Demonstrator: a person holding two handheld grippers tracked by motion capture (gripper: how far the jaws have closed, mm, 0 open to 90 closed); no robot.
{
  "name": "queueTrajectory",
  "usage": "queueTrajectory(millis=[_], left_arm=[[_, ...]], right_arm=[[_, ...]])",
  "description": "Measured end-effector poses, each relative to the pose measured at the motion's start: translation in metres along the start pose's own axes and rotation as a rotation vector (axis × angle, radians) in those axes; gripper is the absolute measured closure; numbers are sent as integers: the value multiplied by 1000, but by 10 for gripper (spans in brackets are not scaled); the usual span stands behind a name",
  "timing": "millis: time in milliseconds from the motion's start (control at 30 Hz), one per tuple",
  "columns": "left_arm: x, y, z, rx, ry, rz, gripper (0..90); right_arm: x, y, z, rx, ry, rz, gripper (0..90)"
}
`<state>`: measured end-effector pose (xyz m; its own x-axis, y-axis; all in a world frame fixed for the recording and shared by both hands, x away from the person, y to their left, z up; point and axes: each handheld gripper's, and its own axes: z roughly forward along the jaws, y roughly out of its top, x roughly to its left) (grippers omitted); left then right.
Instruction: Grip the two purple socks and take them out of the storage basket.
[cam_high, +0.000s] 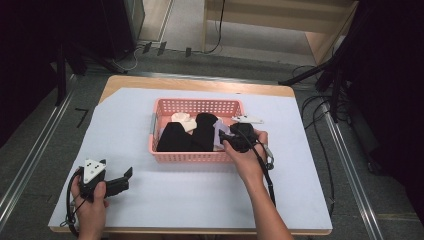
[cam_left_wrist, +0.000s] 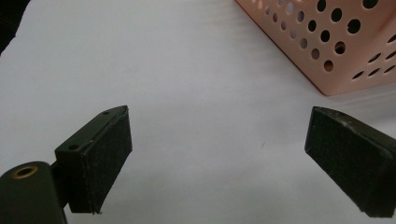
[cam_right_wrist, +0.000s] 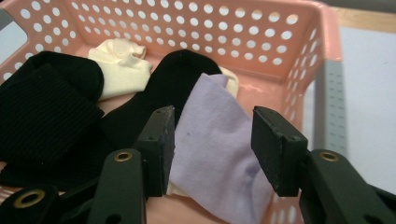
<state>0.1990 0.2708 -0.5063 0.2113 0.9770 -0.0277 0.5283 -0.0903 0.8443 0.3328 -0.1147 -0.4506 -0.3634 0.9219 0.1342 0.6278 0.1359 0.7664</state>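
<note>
My right gripper (cam_right_wrist: 212, 149) stands half-open astride the lilac sock (cam_right_wrist: 217, 144) in the pink basket (cam_right_wrist: 261, 28), nothing gripped yet; my left gripper (cam_left_wrist: 217, 158) waits wide, lower left.

The high view looks forward and down from above the person's side of the white-covered worktop (cam_high: 200, 200), taking in all of it. The left gripper view sits low and close over bare worktop, facing a corner of the pink perforated plastic basket (cam_left_wrist: 345, 46). The right gripper view peers closely into that basket (cam_right_wrist: 261, 28), which all three views share.

The lilac sock (cam_right_wrist: 219, 154) hides part of the cream sock (cam_right_wrist: 122, 65) (basket corner).
</note>
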Motion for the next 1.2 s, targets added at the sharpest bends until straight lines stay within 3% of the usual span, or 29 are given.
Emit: queueTrajectory(millis=[233, 533, 700, 833, 933, 1067, 1133, 1200], left_arm=[[0, 0, 0, 3, 0, 3, 82], [0, 0, 1, 2, -3, 3, 82], [0, 0, 1, 3, -4, 4, 82], [0, 0, 1, 3, -5, 4, 82], [0, 0, 1, 4, -6, 4, 82], [0, 0, 1, 8, -9, 5, 82], [0, 0, 1, 9, -9, 5, 82], [0, 0, 1, 8, -10, 4, 82]], right_arm=[[8, 6, 15, 64, -27, 2, 499], [11, 10, 33, 146, -65, 53, 458], [17, 10, 41, 182, -106, 15, 413], [21, 8, 49, 216, -152, -31, 428], [22, 7, 53, 262, -173, -53, 466], [22, 8, 57, 342, -169, -43, 559], [23, 8, 59, 380, -179, -62, 643], [21, 8, 59, 379, -167, -52, 751]])
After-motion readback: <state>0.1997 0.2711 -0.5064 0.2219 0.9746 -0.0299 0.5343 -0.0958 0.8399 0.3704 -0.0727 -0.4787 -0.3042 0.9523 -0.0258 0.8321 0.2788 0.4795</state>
